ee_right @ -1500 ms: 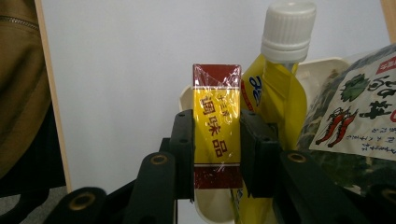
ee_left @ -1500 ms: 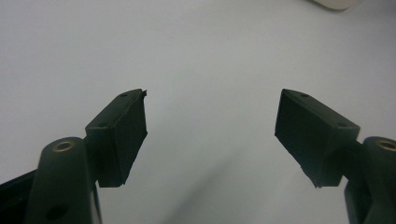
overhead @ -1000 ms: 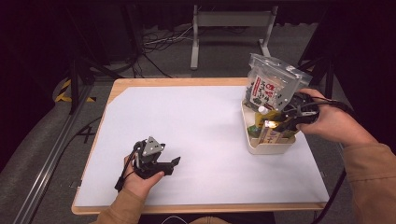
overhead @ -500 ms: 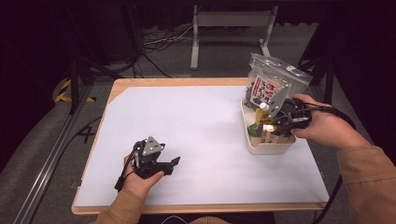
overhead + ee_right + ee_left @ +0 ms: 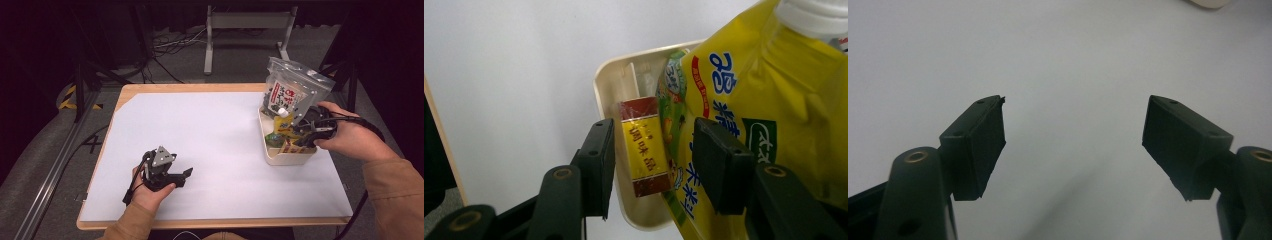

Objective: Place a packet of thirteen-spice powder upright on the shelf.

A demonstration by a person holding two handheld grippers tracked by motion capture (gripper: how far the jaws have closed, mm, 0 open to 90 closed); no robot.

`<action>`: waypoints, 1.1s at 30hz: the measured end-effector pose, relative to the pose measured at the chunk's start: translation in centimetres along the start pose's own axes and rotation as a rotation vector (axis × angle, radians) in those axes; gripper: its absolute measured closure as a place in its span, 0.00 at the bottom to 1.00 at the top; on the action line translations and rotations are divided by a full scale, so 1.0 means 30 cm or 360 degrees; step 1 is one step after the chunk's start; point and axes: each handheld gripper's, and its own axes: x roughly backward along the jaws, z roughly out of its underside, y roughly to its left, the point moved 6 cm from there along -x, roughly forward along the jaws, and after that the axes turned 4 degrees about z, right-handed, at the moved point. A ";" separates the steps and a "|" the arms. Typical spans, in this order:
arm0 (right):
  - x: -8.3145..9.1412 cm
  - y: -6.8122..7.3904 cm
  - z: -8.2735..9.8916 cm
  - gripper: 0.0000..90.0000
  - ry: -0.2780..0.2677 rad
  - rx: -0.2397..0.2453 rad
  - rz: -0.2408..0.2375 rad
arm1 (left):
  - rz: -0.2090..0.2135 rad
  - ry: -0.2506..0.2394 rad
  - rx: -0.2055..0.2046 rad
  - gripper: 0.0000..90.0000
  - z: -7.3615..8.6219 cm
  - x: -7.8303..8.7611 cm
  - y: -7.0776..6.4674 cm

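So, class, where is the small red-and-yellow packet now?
The small red-and-yellow packet lies in the cream tray at the table's right, beside the yellow pouch.

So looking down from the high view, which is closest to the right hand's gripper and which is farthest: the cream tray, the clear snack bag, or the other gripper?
From the right gripper:
1. Cream tray, right under its jaws at the table's right side.
2. Clear snack bag, standing at the tray's far end.
3. Left gripper, far across the white sheet, near the front edge.

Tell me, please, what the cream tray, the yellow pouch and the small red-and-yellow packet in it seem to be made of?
The cream tray looks like moulded matte plastic, with rounded corners and a smooth rim. The yellow pouch seems glossy flexible plastic film: it creases and carries a white screw cap. The small packet looks like printed foil or paper; which is unclear.
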 end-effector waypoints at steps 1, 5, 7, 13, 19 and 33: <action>0.000 0.000 0.000 0.59 0.0000 0.0000 0.0000 | 0.0000 0.0000 0.0000 0.28 0.000 0.000 0.000; 0.003 0.005 0.000 0.56 -0.0017 -0.0014 0.0007 | 0.0006 -0.0004 0.0011 0.28 0.000 0.002 0.000; 0.010 0.008 0.000 0.54 -0.0052 -0.0026 0.0016 | 0.0005 -0.0005 0.0006 0.28 -0.001 0.004 0.001; 0.043 0.025 -0.006 0.49 -0.0220 -0.0083 0.0047 | 0.0000 -0.0018 0.0005 0.28 -0.006 0.017 -0.001; 0.086 0.056 -0.008 0.46 -0.0401 -0.0112 0.0092 | -0.0003 -0.0011 -0.0006 0.27 0.005 0.042 -0.008; 0.124 0.155 0.046 0.45 -0.0713 -0.0374 0.0209 | -0.0037 -0.0036 0.0005 0.26 0.069 0.161 0.026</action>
